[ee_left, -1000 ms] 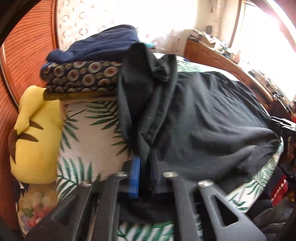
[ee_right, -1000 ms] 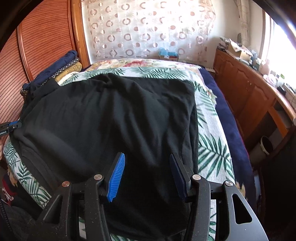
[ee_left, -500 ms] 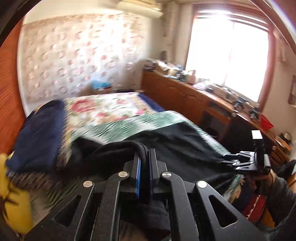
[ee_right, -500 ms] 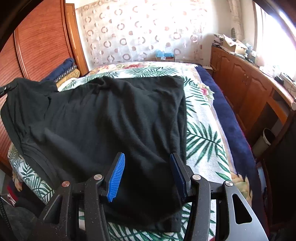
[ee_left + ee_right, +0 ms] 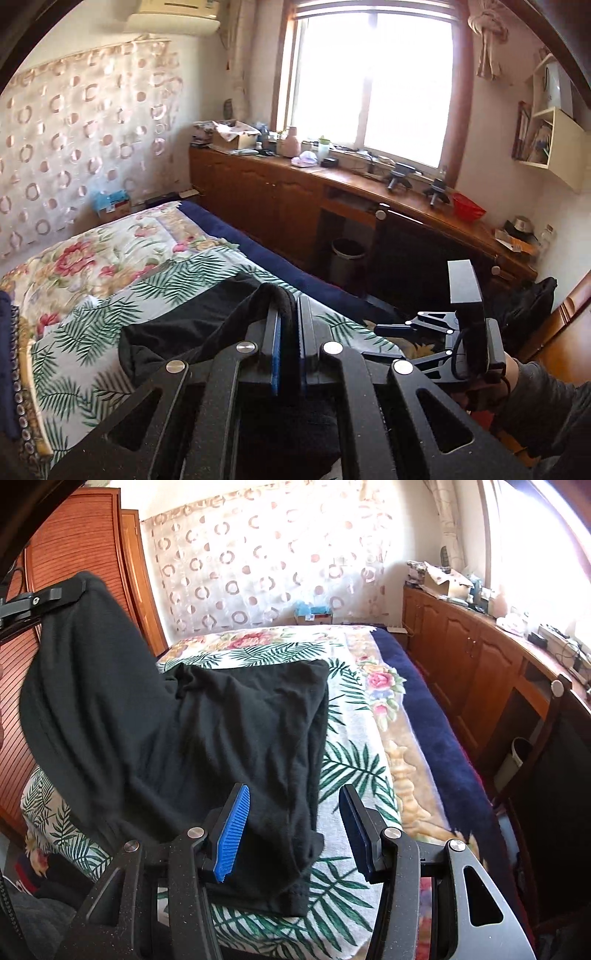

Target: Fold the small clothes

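A black garment lies on the leaf-print bedspread. Its left side is lifted high. My left gripper is shut on a fold of the black garment and holds it raised; it shows at the upper left of the right wrist view. My right gripper is open, its blue pads either side of the garment's near right corner, just above the bed. It also shows at the right of the left wrist view.
A wooden cabinet run with clutter stands along the window wall, right of the bed. A waste bin sits by it. A wooden wardrobe stands left. Folded clothes are stacked at the bed's left edge.
My left gripper has lifted the garment's left side well up off the bed and swung toward the window. The right gripper has stayed open over the near corner.
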Motion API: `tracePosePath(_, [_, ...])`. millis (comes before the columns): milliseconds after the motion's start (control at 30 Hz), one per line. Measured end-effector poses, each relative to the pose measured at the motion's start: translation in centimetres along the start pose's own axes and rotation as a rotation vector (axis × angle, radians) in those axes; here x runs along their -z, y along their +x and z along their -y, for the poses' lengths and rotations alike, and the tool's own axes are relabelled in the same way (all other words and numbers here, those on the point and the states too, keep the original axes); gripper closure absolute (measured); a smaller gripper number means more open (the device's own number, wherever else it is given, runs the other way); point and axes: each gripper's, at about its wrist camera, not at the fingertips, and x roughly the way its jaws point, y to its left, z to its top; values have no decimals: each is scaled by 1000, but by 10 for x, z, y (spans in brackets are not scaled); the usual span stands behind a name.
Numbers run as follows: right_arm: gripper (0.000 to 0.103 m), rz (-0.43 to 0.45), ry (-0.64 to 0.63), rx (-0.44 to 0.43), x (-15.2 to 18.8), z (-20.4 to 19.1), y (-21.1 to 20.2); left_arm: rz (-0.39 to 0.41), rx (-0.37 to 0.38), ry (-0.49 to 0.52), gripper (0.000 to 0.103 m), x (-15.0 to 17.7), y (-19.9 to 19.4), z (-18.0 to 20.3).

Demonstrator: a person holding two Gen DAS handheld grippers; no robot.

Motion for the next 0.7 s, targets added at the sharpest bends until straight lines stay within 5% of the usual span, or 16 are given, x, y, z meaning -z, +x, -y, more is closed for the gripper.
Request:
tracePosePath(100, [51, -2, 11, 3, 2, 4, 0, -45, -18, 19, 94, 4, 13, 4])
tracePosePath(233, [51, -8, 14, 9, 3, 7, 2, -64, -12, 8, 51, 12, 16, -2])
tracePosePath(333, [51, -11, 13, 14, 1, 8, 6, -50, -20, -19, 33, 17, 9, -8])
tracePosePath(700, [51, 14, -48, 1, -22, -12, 10, -7, -242, -127, 31, 75, -42, -74])
